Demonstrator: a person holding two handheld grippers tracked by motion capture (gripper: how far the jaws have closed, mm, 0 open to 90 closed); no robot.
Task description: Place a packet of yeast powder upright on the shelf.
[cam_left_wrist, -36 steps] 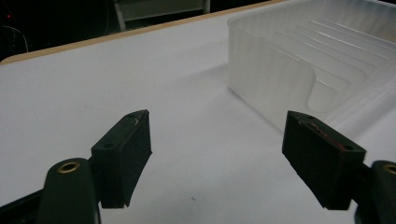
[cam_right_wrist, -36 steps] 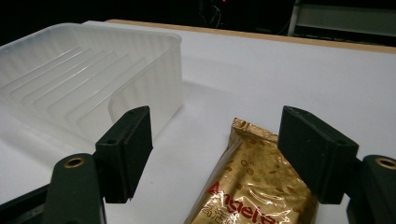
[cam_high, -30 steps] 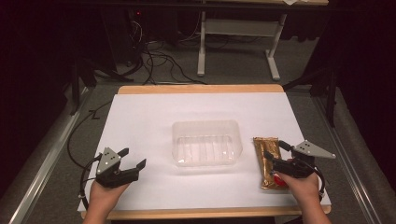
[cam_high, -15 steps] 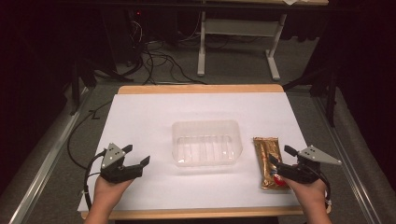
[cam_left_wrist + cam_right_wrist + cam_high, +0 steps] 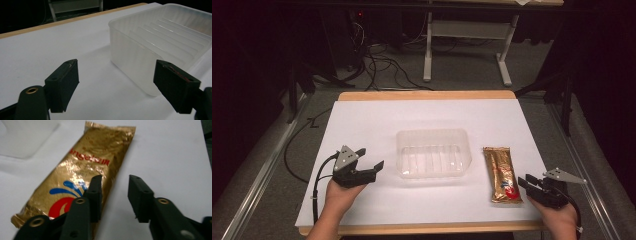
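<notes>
I hold the right hand-held gripper [image 5: 533,183] released, jaws apart, at the desk's [image 5: 362,125] near right corner; the gold packet [image 5: 502,174] lies just left, long axis running near-to-far. My left hand-held gripper [image 5: 369,160] gapes beside the clear tray [image 5: 433,138].

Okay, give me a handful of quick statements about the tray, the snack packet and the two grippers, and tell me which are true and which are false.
1. The clear plastic ribbed tray is empty. True.
2. The gold foil snack packet lies inside the tray. False: it lies on the white table cover to the tray's right.
3. The left gripper is open, holding nothing. True.
4. The right gripper is clamped on the packet. False: its jaws stand apart beside the packet's near end.
5. The packet carries a red and blue mark. True.
</notes>
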